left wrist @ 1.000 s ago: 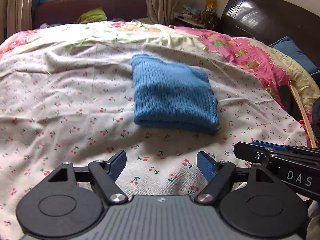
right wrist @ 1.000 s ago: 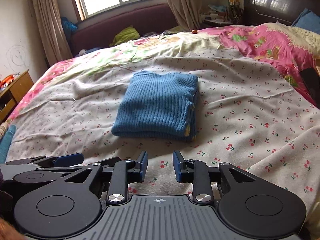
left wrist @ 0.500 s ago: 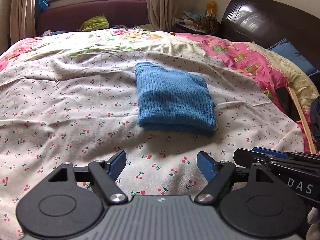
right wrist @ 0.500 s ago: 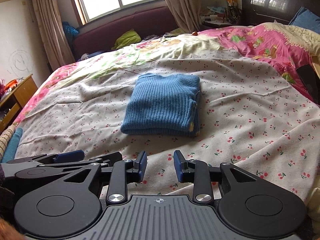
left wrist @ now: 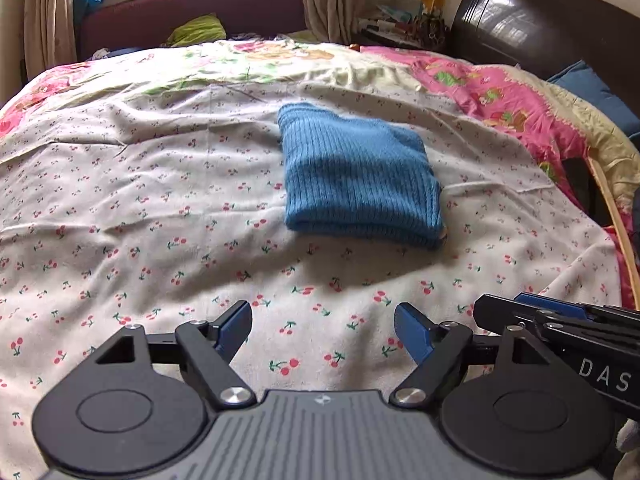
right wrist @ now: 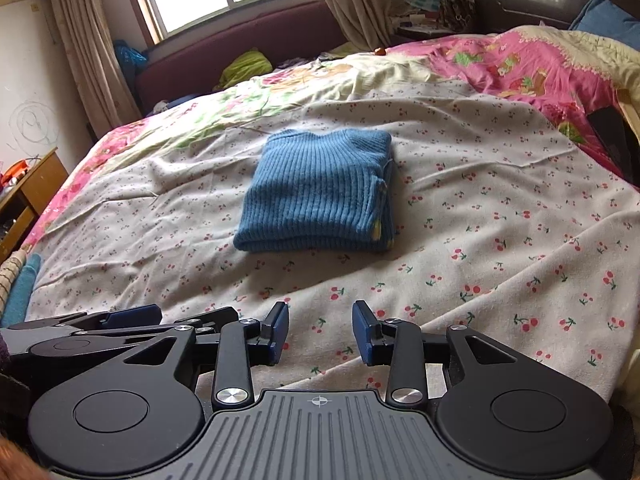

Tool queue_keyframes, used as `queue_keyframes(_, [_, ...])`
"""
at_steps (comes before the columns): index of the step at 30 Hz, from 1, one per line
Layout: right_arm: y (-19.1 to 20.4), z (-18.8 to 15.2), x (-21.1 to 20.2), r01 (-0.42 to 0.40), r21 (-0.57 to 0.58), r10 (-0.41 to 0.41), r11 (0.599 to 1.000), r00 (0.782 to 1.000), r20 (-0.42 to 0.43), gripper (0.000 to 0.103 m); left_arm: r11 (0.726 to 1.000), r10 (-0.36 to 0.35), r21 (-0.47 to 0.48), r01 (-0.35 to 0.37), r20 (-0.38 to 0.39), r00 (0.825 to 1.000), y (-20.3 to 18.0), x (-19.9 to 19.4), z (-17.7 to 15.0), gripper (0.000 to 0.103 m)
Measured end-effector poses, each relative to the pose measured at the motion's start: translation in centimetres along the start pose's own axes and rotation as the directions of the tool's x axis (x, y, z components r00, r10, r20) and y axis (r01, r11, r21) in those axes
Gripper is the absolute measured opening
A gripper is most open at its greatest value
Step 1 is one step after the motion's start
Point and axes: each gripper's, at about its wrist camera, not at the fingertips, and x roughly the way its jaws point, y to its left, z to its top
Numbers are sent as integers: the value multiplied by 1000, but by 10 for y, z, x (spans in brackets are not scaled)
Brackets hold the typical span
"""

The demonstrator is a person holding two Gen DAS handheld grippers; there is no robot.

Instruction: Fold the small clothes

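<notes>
Both wrist cameras look forward and downward from the near edge of the bed, side by side, sharing the folded blue sweater between them.

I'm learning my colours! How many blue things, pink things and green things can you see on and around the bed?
Blue: 3, the folded sweater, a pillow by the headboard, a bag under the window
Pink: 1, the quilt
Green: 1, a cloth on the bench
Total: 5
</notes>
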Motion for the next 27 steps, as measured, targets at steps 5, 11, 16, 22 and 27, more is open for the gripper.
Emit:
queue_keyframes(5, [-6,-6,9,5,25,-4,1000,1000,-19,37,1000,9,3,-9,-43,999,-1,10,-4,89])
queue_keyframes(11, [-12,-11,18,17,39,-16,999,999,-31,37,1000,15,1,-15,-79,997,-1,20,-9,92])
queue_keyframes(16, [-15,-15,26,31,35,-29,999,999,-45,37,999,42,16,-41,-104,994,-3,28,-12,94])
queue_keyframes(22, [-19,-18,34,36,34,-34,999,998,-60,38,999,49,18,-47,-131,990,-4,36,-15,94])
queue_keyframes(27, [-20,-20,38,38,25,-36,999,998,-59,38,998,62,22,-59,-141,988,-4,40,-15,95])
